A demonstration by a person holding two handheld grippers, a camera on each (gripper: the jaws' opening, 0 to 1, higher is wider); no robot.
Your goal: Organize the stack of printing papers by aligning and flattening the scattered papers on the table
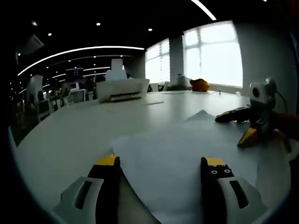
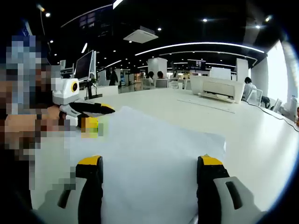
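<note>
A loose stack of white printing papers [image 1: 187, 144] lies on the white table [image 1: 79, 130], its far corner slightly raised. In the left gripper view, my left gripper [image 1: 161, 163] stands open over the stack's near edge, with nothing held between its yellow-tipped jaws. My right gripper [image 1: 239, 128] enters from the right, open, at the stack's right side. In the right gripper view, the papers [image 2: 154, 144] spread out ahead and my right gripper [image 2: 150, 162] is open above them. My left gripper [image 2: 99, 117] shows at the left edge of the sheets, held by a person's hand.
A white printer [image 1: 122, 88] stands at the far side of the table, also seen as the printer [image 2: 217, 88] in the right gripper view. An orange object [image 1: 200, 85] sits near the windows. A monitor [image 2: 85, 65] stands to the left. Bare table [image 2: 252, 140] lies around the papers.
</note>
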